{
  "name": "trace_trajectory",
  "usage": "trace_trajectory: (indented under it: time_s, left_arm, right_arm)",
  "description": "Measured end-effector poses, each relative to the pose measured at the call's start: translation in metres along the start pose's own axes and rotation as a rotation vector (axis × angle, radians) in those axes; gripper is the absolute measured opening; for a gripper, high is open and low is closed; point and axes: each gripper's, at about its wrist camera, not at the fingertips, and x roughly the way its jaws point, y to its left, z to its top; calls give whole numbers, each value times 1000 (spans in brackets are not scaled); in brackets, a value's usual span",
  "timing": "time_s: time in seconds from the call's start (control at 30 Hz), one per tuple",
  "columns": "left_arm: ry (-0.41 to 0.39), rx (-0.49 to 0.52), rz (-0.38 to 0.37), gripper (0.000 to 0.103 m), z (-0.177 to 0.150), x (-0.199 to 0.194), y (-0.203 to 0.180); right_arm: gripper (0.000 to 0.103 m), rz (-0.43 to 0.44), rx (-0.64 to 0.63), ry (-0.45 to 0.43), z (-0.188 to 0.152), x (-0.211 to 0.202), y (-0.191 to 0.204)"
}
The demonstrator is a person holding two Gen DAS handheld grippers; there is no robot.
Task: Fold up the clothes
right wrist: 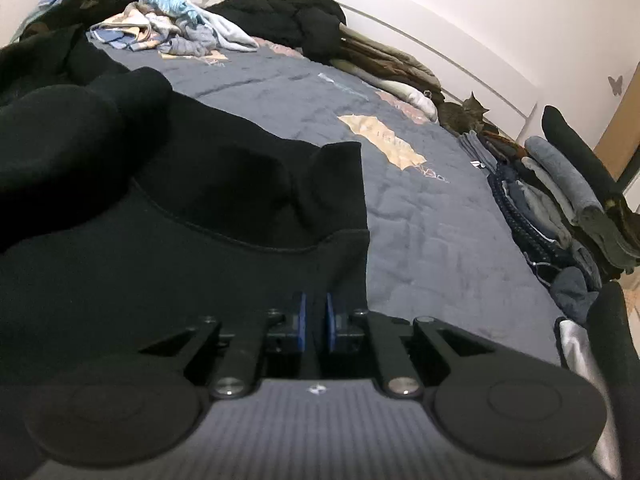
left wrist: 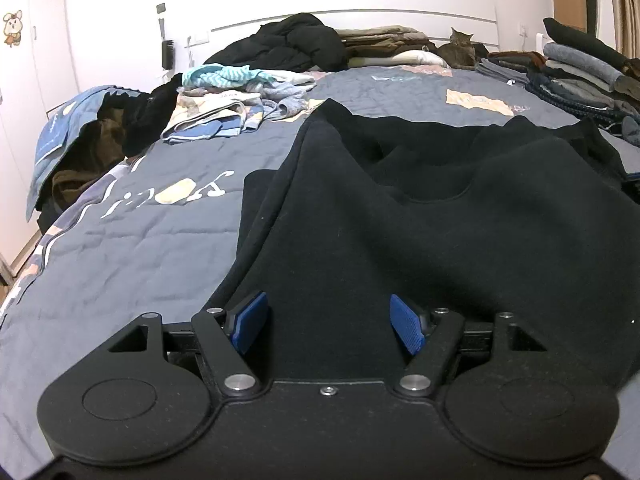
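Lying spread on the blue-grey quilted bedspread [left wrist: 132, 248], the black fleece sweatshirt [left wrist: 420, 232] is looking only partly folded, collar toward the headboard, long axis along the bed. Right gripper [right wrist: 314, 326] is pinching its hem edge; left gripper [left wrist: 327, 322] is hovering spread. Unsorted pile [left wrist: 236, 92] waiting, folded stack [right wrist: 568, 200] done.

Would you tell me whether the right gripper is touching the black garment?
Touching. The right wrist view shows the right gripper with its blue pads nearly closed on a fold of the black garment running between them.
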Motion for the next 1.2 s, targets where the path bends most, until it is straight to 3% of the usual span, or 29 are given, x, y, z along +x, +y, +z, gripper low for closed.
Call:
trace_trajectory:
  time_s: [0.1,0.33,0.43,0.5,0.6,0.73,0.93,1.0,1.07,1.13,1.2]
  left_arm:
    - [-2,-3,-1,67,0,-1,0]
    - [-25,-46,2,67,4,-4,6]
    - [-28,-56,-5,67,5,-5,9]
    - [-43,-53,-25,68,8,-9,11]
    - [-79,-31,-38,78,24,-7,15]
    - [-87,46,-65,79,56,18,12]
    - [-80,44,-64,78,77,47,13]
    - [-78,44,-63,69,84,56,13]
    - [-76,44,-62,25,91,66,14]
    - [-74,43,-62,11,98,75,14]
    - [-72,43,-61,9,106,85,14]
  right_arm:
    - [5,-9,73,-48,5,-11,-12]
    - [3,53,642,-211,-3,-43,-101]
    - [3,83,765,-191,-19,-37,-122]
    - [4,112,762,-122,-29,-23,-119]
    - [4,133,716,-74,-34,-14,-110]
    - [5,135,647,-82,-27,-20,-101]
    - [6,142,640,-91,-27,-21,-101]
    - [6,147,640,-94,-25,-19,-103]
    - [6,149,634,-97,-24,-18,-103]
    - [6,152,646,-109,-24,-18,-104]
    - [6,155,657,-121,-24,-18,-105]
